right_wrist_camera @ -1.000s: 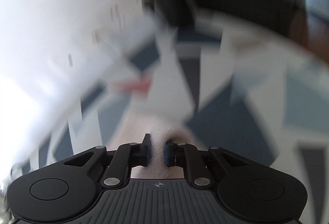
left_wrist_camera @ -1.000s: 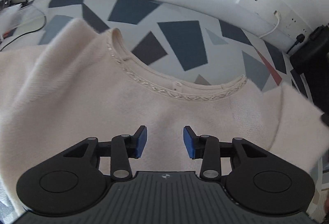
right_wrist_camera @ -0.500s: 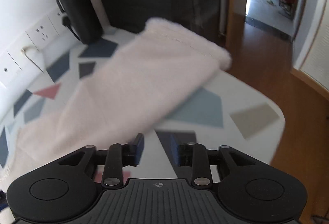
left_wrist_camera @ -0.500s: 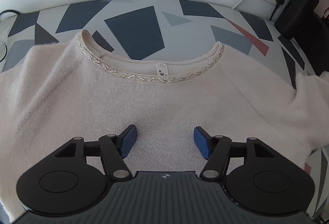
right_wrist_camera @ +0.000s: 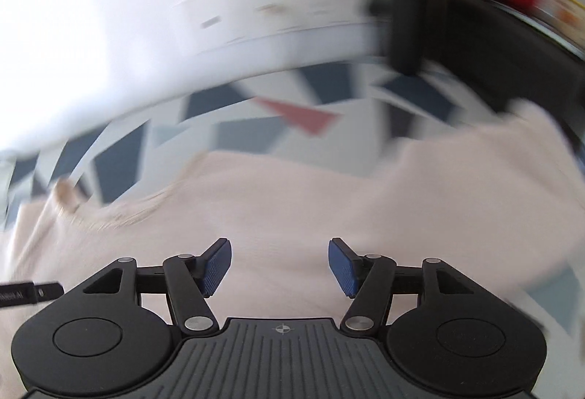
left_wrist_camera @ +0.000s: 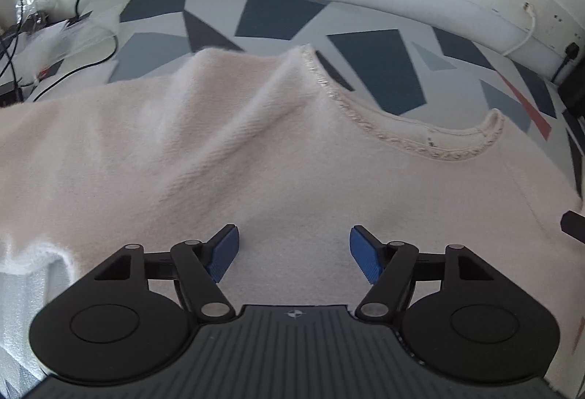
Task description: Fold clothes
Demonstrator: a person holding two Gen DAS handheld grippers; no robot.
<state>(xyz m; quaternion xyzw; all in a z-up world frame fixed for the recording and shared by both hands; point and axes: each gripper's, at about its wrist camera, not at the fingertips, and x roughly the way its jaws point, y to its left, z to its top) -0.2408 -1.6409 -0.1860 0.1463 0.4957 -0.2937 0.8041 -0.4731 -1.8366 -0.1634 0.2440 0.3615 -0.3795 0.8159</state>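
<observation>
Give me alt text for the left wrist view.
A pale pink fuzzy sweater lies rumpled on a table patterned with blue-grey shapes, neckline toward the wall. The left hand-held gripper hovers over it, jaws opening, nothing between them.

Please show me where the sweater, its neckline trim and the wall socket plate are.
sweater (left_wrist_camera: 292,187), left wrist view, on the flat chest area.
neckline trim (left_wrist_camera: 402,139), left wrist view, on the braided edge.
socket plate (left_wrist_camera: 512,7), left wrist view, on its white face.
</observation>
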